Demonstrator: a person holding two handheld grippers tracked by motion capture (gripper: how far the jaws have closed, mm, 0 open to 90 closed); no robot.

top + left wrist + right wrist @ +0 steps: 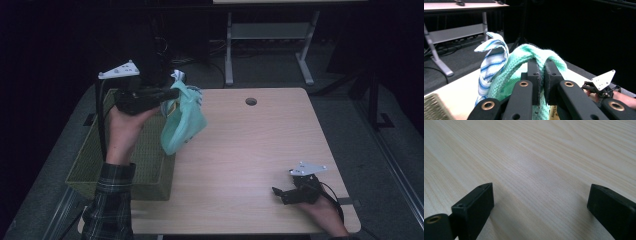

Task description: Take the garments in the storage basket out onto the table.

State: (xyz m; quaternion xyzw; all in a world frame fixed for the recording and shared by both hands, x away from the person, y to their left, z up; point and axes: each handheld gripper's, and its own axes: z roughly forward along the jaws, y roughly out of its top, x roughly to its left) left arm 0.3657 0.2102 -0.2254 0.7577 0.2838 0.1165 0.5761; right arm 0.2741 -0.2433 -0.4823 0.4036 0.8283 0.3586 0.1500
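From the high view, we see a pale wooden bench (260, 160) with a small round hole (251, 101) near its far edge. A green woven basket (125, 165) sits at the bench's left side. The left claw (172, 94), held in a hand (125, 125) with a plaid sleeve (110, 200), is raised above the basket's far right corner. It pinches a mint green cloth (182, 125), which hangs down in the air between the basket and the bench top, its lower end near the basket's right rim. A bit of blue-and-white striped cloth (178, 76) pokes up behind it. The right claw (276, 192) rests low at the bench's near right corner, well apart from the cloth, with a grey plate (307, 169) on top.

In the left gripper view, we look along two black jaws pressed together on a fold of the mint green cloth (524, 53), which drapes over their tips. The striped cloth (491, 60) curls up just beside it on the left. The right claw (587, 86) shows far off at the right.

In the right gripper view, we see the jaws spread wide with nothing between them, just above bare wood grain (536, 165).
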